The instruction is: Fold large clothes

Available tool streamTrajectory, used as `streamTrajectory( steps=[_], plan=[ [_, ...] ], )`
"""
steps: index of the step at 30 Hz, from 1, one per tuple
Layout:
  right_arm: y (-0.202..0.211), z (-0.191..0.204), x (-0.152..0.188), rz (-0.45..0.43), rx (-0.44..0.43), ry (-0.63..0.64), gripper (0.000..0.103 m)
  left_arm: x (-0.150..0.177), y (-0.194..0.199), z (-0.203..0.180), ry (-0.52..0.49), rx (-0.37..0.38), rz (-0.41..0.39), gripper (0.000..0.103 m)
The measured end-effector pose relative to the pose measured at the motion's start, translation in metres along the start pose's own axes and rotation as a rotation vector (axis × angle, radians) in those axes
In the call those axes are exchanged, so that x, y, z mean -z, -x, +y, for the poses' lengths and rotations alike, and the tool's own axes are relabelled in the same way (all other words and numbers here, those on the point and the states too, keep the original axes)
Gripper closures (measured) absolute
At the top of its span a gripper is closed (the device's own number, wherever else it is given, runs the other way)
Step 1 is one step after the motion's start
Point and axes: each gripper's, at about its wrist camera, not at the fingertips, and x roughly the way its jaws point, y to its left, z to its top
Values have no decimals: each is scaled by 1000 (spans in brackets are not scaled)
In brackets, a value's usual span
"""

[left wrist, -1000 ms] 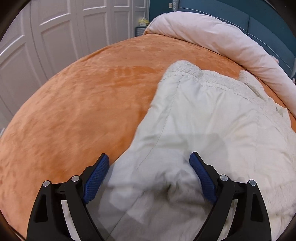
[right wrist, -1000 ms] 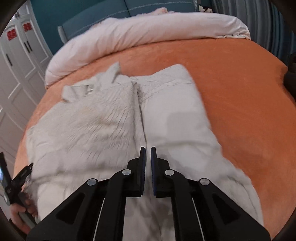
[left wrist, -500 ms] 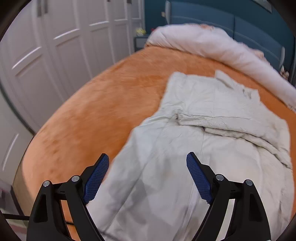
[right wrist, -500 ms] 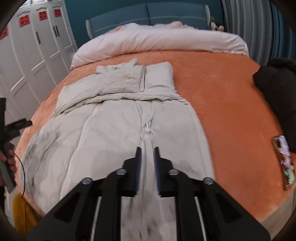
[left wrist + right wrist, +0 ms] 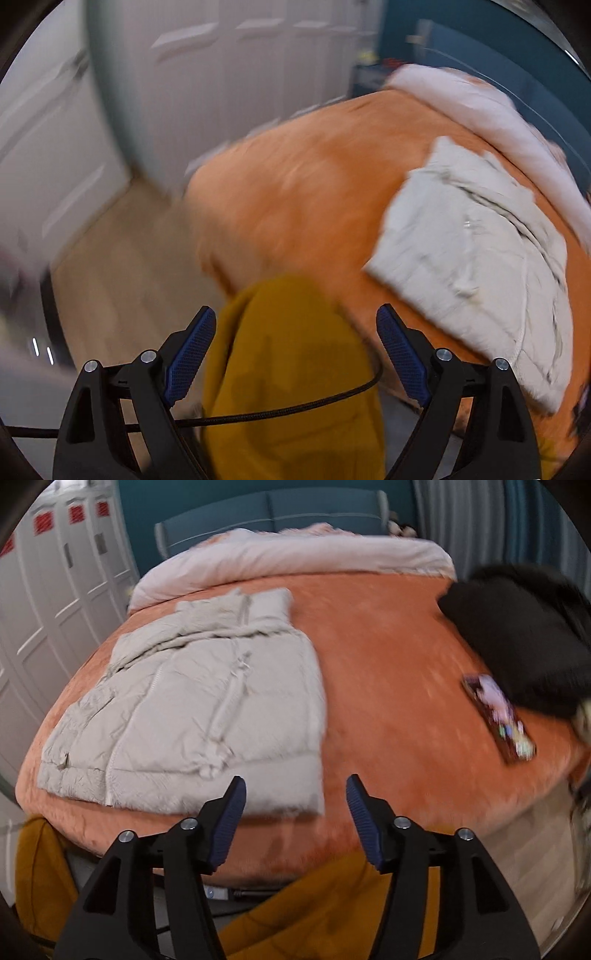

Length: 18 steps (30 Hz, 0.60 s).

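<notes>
Jacket (image 5: 207, 716): pale quilted, folded flat on the orange bedspread (image 5: 388, 686), zip up, neither tool touching it. Right gripper (image 5: 295, 812) has just been opening, nothing between the pads, hanging off the bedspread's near edge just short of the jacket hem; left gripper (image 5: 291, 354) spread wide and empty over mustard fabric (image 5: 291, 369), off the bedspread's left corner. Black garment (image 5: 524, 635) and phone (image 5: 498, 716) sit on the bedspread's right side, well apart from the jacket.
</notes>
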Motion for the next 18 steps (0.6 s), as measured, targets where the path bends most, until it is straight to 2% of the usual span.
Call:
streamTrajectory(
  steps=[1,3,4,8,10,11,13,14,16,18],
  plan=[
    [-3,-3,4,12,-4,-19,45,4,-7,4,18,19,42,17],
    [-15,-9,10,49,-10,-64,44,6,-18,1,38,69,71,17],
    [-21,-11,11,70,-16,-87,44,3,-23,-8,41,129,58,17],
    [-39,-17,9,100,-44,-178,43,-14,-51,-53,-32,257,31,15],
    [-49,-21,6,109,-66,-232,39,-27,-77,-78,-55,264,34,14],
    [-54,-22,5,119,-79,-250,39,-33,-92,-88,-64,296,47,14],
    [-61,-21,4,133,-85,-264,38,-41,-113,-101,-67,295,53,14],
    [-65,-20,4,143,-93,-265,38,-44,-124,-107,-71,313,63,14],
    [-73,-16,4,162,-105,-262,37,-49,-142,-113,-64,300,85,14],
    [-78,-11,3,173,-115,-253,30,-52,-154,-115,-73,321,103,14]
  ],
)
